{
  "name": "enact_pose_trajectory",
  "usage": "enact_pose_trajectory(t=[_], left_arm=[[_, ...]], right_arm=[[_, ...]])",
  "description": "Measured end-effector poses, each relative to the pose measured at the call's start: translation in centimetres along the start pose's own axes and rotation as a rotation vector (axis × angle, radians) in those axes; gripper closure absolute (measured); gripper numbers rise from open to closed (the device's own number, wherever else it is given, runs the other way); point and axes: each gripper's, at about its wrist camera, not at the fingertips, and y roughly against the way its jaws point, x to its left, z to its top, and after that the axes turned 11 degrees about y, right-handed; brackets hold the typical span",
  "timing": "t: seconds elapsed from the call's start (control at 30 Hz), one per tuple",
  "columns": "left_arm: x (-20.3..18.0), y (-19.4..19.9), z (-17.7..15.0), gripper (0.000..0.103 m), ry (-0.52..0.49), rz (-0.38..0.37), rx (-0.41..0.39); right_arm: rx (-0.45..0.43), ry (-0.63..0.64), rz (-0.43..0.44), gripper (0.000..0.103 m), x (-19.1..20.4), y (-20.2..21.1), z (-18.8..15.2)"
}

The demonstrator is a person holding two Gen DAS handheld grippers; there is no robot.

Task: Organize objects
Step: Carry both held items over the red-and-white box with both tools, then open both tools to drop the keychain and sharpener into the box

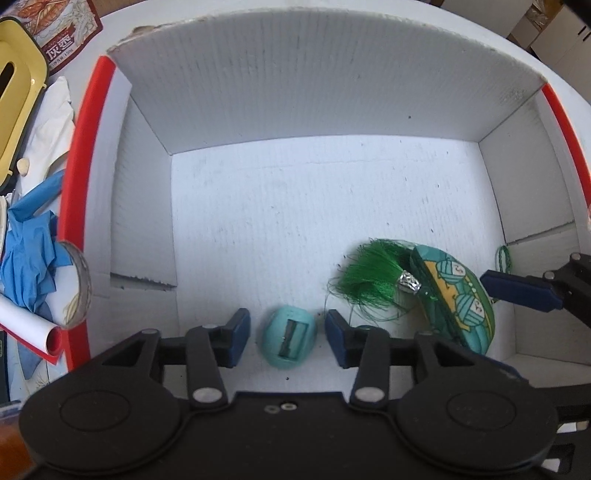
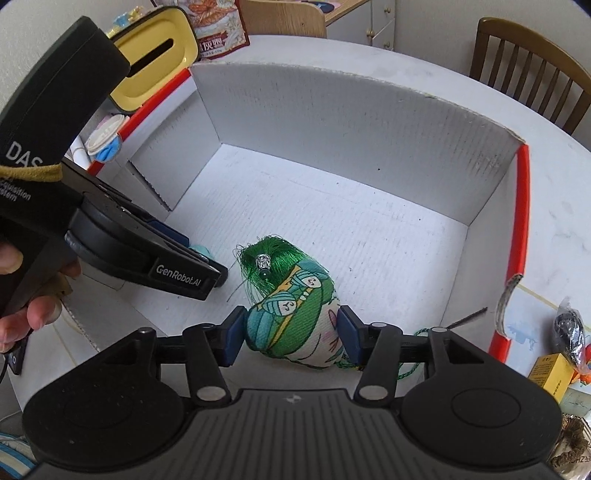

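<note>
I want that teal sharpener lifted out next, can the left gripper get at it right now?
Probably yes: the left gripper is open with the teal sharpener between its fingers, nothing covering it.

On your left gripper point(image 2: 218, 275) you can read "GenRobot.AI" along the finger arm and "DAS" on its black body (smaller print below is cut off), while the snack packet point(image 1: 61, 35) shows "灰枣".
</note>
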Motion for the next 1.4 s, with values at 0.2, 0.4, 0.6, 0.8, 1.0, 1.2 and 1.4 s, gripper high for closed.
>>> enact_pose_trajectory(t=[0.2,0.4,0.6,0.8,1.0,1.2,1.4], left_arm=[[0.2,1.0,-0.9,0.046,0.015,-0.031,-0.041],[0.1,3.2,-1.4,0.04,0.034,-0.058,-0.111],[-1.2,5.1,-2.4,0.039,0.029,-0.087,-0.192],[-2.5,8.7,-4.6,0.037,0.007,-0.115,-0.273],[-5.0,10.8,-6.8,0.036,-0.026,-0.13,-0.344],[-7.5,12.2,-8.9,0.033,-0.059,-0.112,-0.408],[-9.6,13.5,-11.0,0.024,-0.081,-0.11,-0.462]], right_arm=[[-0.05,-0.017,0.009,0.039,-0.4,1.5,-0.3],[-0.108,-0.032,0.021,0.039,-0.5,4.1,-1.0],[-0.168,-0.044,0.014,0.039,-0.5,7.3,-2.0],[-0.232,-0.061,-0.007,0.039,-0.8,10.7,-3.8],[-0.29,-0.074,-0.023,0.038,-1.5,13.8,-5.9],[-0.341,-0.093,-0.028,0.035,-2.5,16.3,-8.5],[-0.376,-0.117,-0.042,0.033,-3.6,18.3,-11.1]])
